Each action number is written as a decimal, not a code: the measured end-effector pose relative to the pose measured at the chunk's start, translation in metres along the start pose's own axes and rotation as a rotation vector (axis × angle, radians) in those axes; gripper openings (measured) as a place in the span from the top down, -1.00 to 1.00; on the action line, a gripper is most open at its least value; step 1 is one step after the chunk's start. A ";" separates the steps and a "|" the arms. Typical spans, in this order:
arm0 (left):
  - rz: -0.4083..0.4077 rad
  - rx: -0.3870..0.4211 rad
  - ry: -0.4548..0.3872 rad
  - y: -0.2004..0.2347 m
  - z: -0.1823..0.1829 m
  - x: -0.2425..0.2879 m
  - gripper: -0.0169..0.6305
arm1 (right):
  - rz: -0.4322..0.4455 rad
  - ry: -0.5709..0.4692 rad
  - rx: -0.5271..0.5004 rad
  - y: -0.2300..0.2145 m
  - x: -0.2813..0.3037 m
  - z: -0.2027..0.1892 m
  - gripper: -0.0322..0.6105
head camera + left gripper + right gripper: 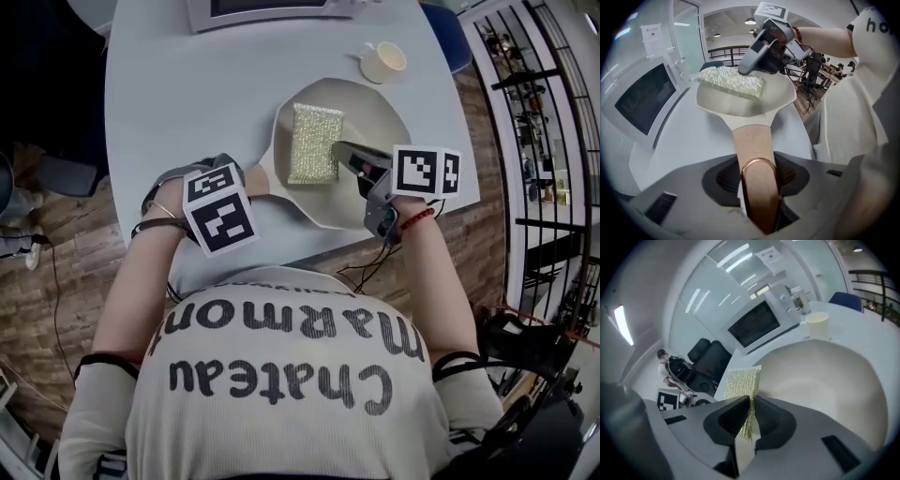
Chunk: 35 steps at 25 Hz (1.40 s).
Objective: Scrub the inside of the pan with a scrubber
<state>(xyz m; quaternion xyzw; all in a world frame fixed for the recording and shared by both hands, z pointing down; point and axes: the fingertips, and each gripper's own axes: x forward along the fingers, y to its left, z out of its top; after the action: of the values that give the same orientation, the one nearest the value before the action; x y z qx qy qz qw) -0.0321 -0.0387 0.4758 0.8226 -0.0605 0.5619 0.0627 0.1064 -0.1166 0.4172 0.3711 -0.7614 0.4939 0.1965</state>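
Note:
A cream pan (pixel 380 117) rests on the white table near its front edge. Its wooden handle (pixel 255 178) points left into my left gripper (pixel 246 183), which is shut on it. In the left gripper view the handle (pixel 754 145), with a copper ring at its end, runs between the jaws of the left gripper (pixel 757 183). A gold mesh scrubber (pixel 314 142) lies inside the pan. My right gripper (pixel 349 157) is shut on the scrubber's right edge. The right gripper view shows the scrubber (pixel 743 380) pinched edge-on in the right gripper (pixel 750 414) over the pan's inside (pixel 834 380).
A cream cup (pixel 384 62) stands behind the pan. A microwave (pixel 272 11) sits at the table's (pixel 187 84) far edge. A blue chair (pixel 450 33) and a black railing (pixel 534 84) are to the right. Dark chairs and a person (pixel 670 369) are in the background.

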 end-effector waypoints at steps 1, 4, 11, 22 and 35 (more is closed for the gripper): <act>0.001 0.001 0.002 0.000 0.000 0.000 0.43 | 0.014 0.048 -0.016 0.004 0.012 -0.012 0.76; 0.000 0.004 0.007 -0.001 0.001 0.001 0.43 | -0.042 0.167 -0.126 0.004 0.042 -0.038 0.76; -0.011 -0.001 -0.003 0.001 0.000 0.002 0.44 | -0.309 0.341 -0.532 -0.005 0.089 -0.061 0.90; -0.015 0.009 -0.005 -0.004 0.003 0.000 0.42 | -0.323 0.383 -0.378 -0.034 0.088 -0.067 0.90; -0.013 0.022 0.001 -0.006 0.005 -0.002 0.40 | -0.280 0.353 -0.209 -0.043 0.086 -0.066 0.78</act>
<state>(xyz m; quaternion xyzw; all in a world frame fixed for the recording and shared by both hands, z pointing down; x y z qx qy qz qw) -0.0273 -0.0337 0.4723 0.8235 -0.0487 0.5624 0.0572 0.0790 -0.0995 0.5289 0.3584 -0.7033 0.4379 0.4303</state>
